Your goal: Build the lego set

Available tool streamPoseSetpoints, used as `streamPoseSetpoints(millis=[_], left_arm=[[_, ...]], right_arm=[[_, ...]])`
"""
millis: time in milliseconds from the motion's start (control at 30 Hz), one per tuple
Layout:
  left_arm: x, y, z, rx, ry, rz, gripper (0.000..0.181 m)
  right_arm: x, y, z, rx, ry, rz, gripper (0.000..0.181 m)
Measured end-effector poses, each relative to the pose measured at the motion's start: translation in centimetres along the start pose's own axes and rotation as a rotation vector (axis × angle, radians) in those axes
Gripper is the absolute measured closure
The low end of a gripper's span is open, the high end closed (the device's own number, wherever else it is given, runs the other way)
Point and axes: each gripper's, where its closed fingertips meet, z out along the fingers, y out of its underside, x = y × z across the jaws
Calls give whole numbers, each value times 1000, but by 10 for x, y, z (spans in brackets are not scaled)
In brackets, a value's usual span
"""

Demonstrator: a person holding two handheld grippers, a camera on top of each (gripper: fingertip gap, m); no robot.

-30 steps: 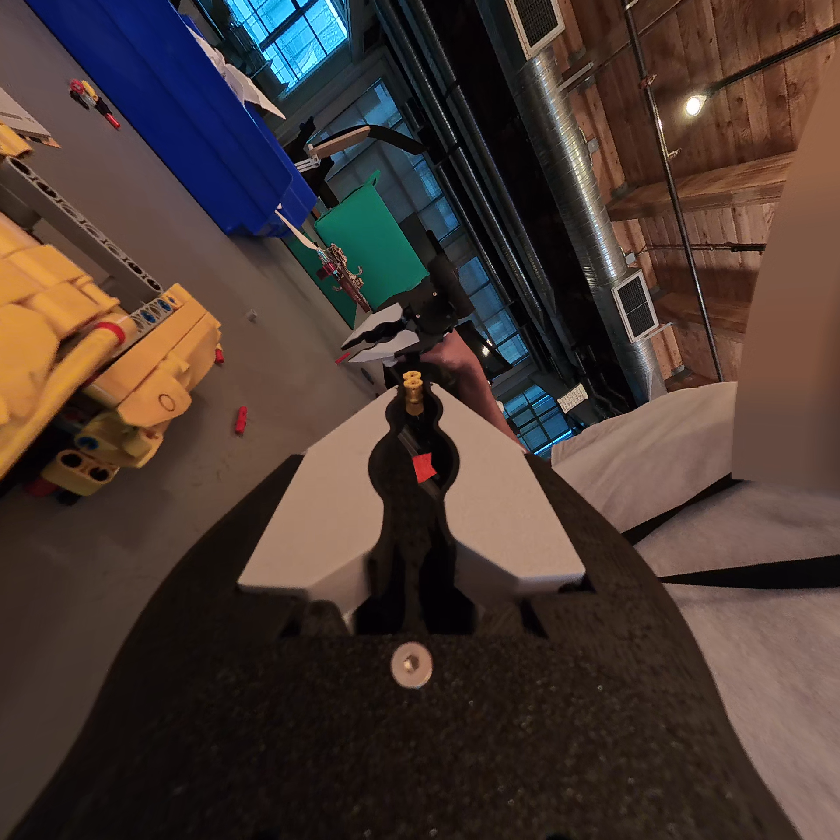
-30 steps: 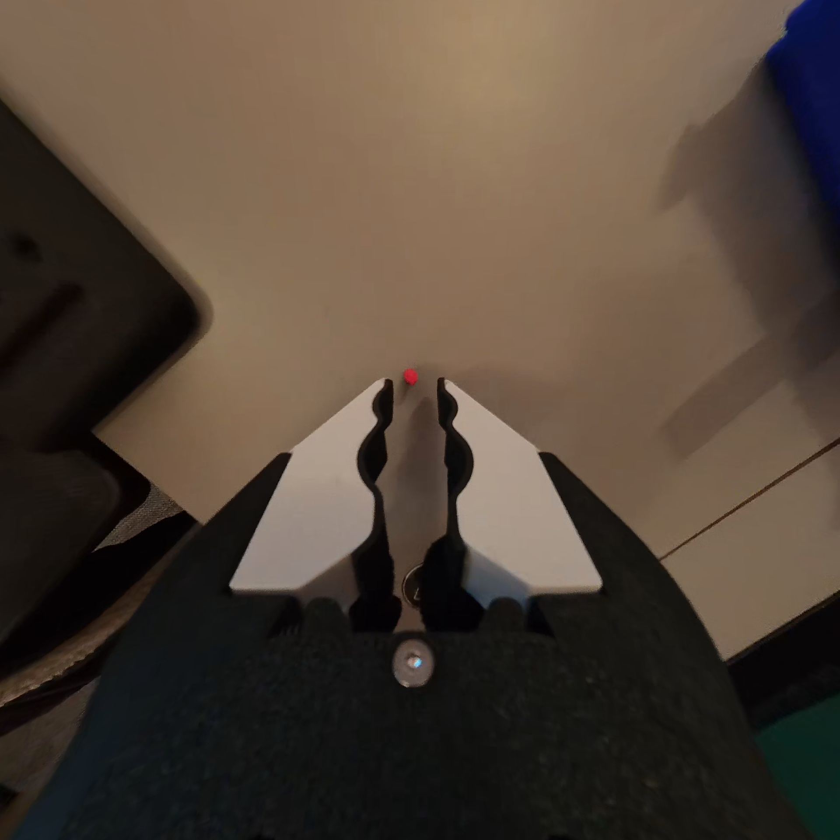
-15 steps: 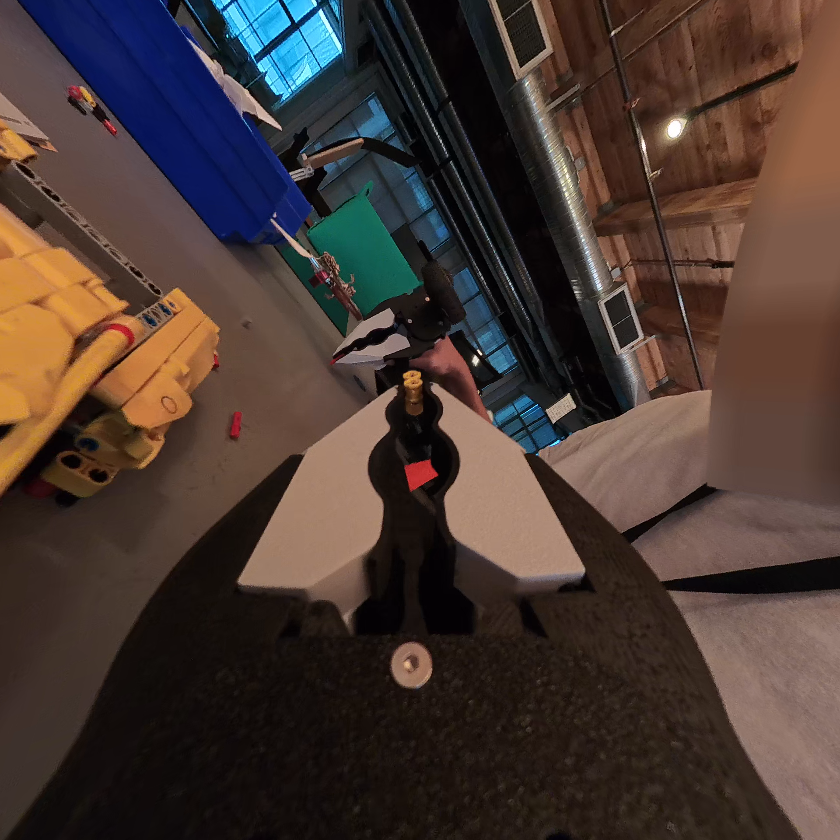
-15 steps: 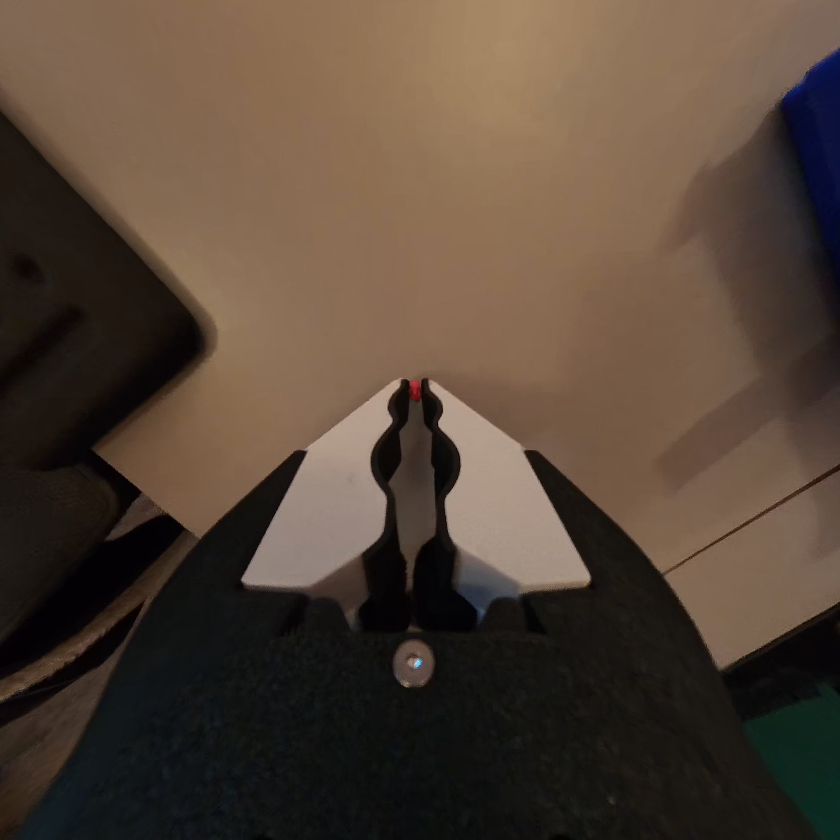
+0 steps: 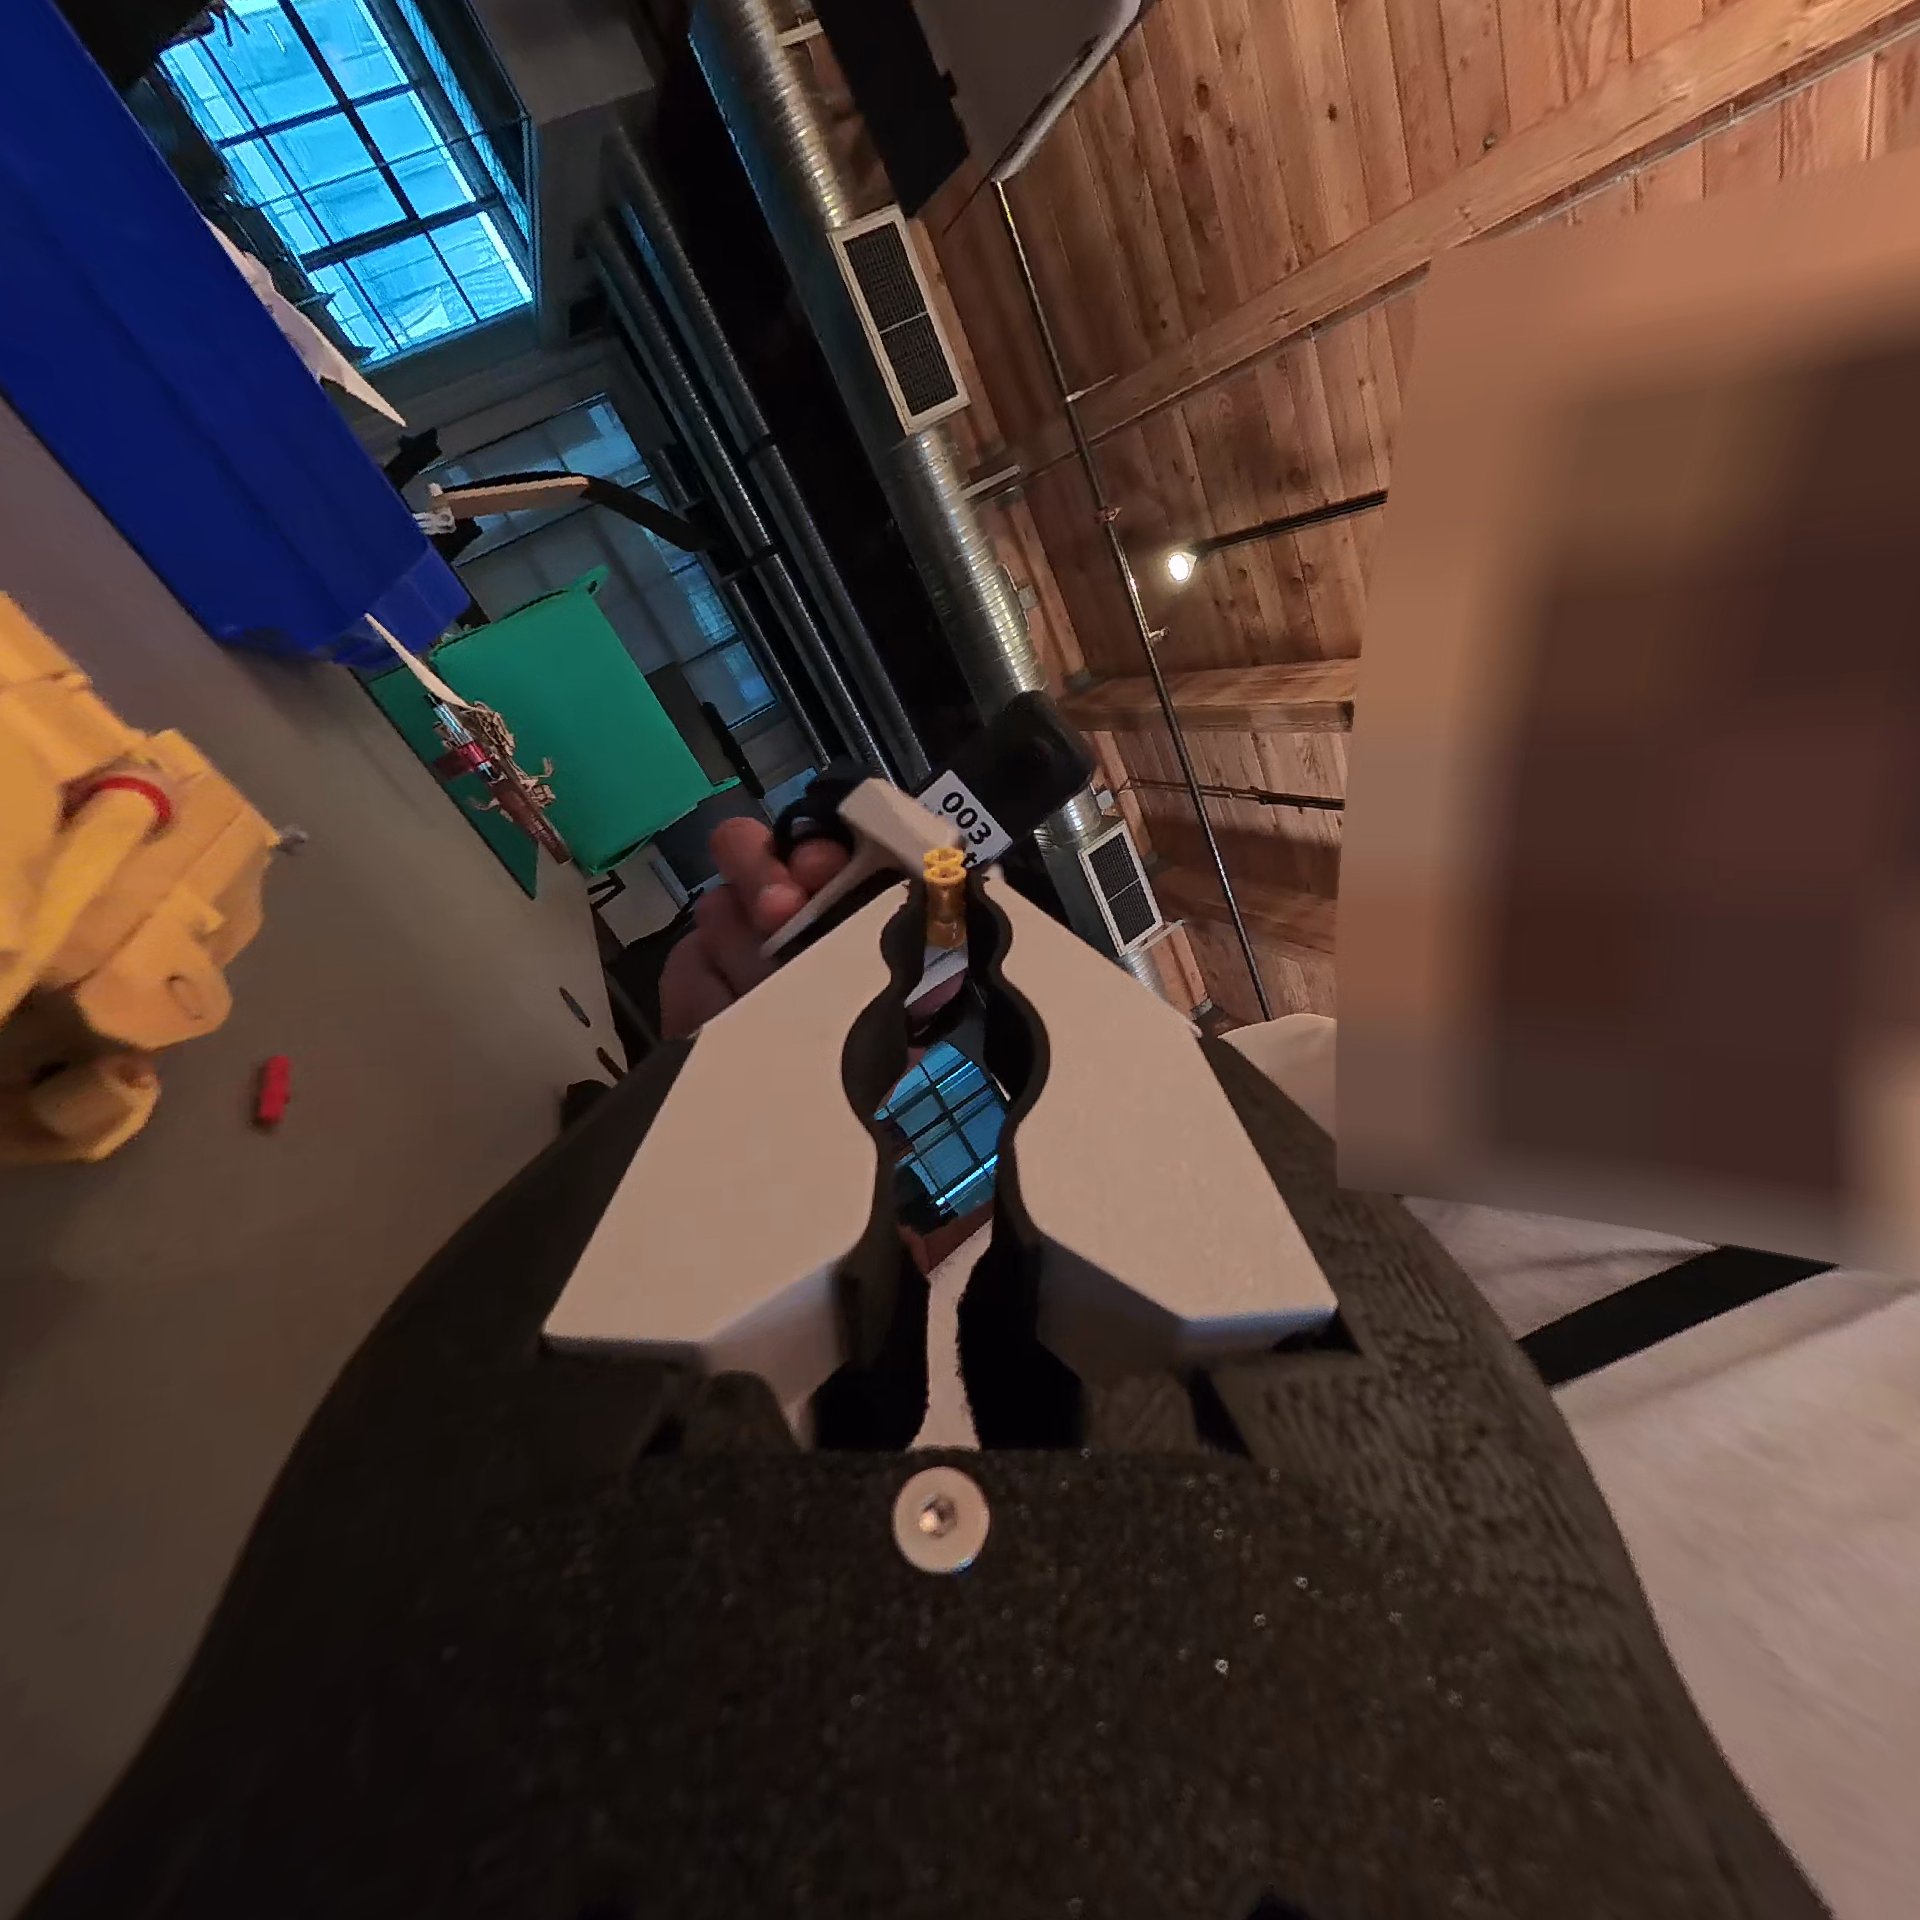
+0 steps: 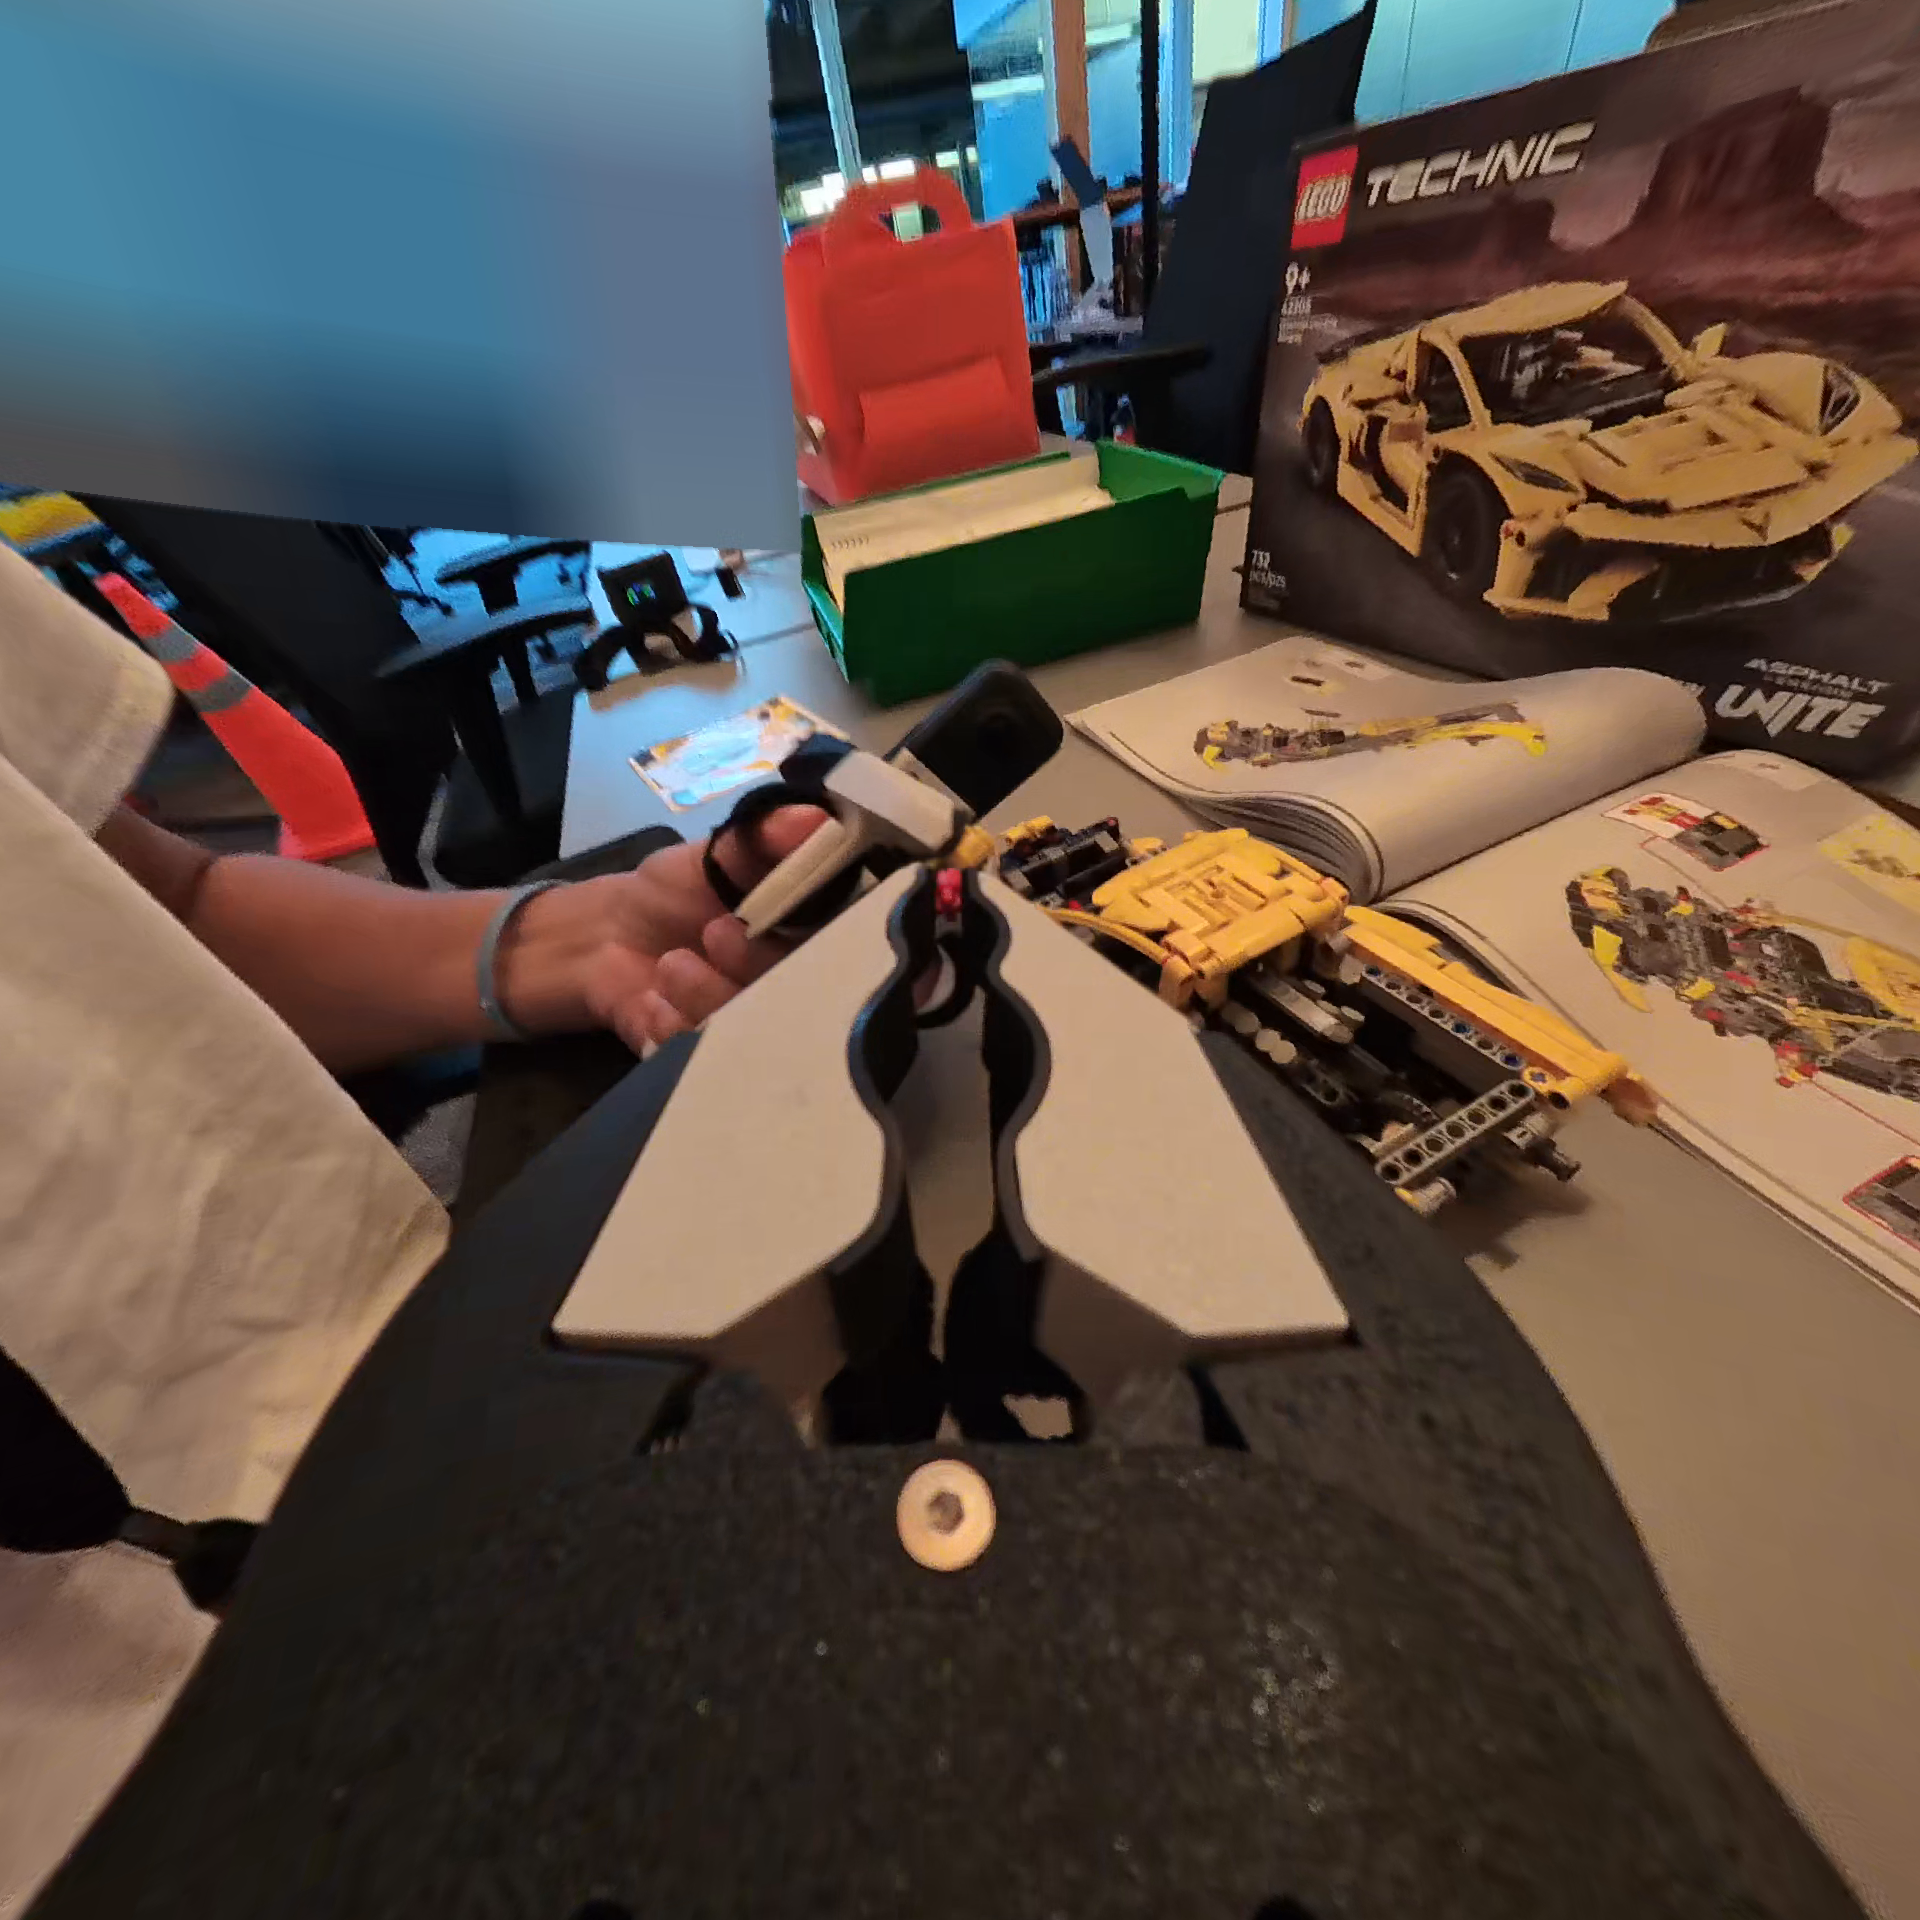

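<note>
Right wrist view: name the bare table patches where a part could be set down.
Bare grey table lies near the camera, right of the right gripper, between the yellow car model and the open manual. Another strip runs from the sticker sheet to the green bin. Farther right is crowded: model, manual and set box.

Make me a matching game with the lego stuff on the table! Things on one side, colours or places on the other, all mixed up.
Things:
1. small piece in the left tool
2. small piece in the right tool
3. tray behind the open instruction book
4. half-built car

Match with:
A. green
B. red
C. lying on the table beside the book
D. yellow-gold, sticking out past the tips

Pairs: 1-D, 2-B, 3-A, 4-C
</note>
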Motion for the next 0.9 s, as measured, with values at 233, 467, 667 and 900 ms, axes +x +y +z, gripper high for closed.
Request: streamPoseSetpoints(millis=[233, 467, 667, 900], left_arm=[[0, 2, 2, 4, 18, -52, 175], [-1, 2, 2, 9, 9, -47, 175], [-6, 3, 2, 12, -8, -63, 175], [-8, 2, 5, 41, 10, -93, 175]], right_arm=[[-1, 4, 10, -25, 22, -15, 178], [-3, 7, 10, -61, 13, -33, 178], [-1, 13, 9, -95, -44, 45, 179], [1, 13, 9, -81, -58, 48, 179]])
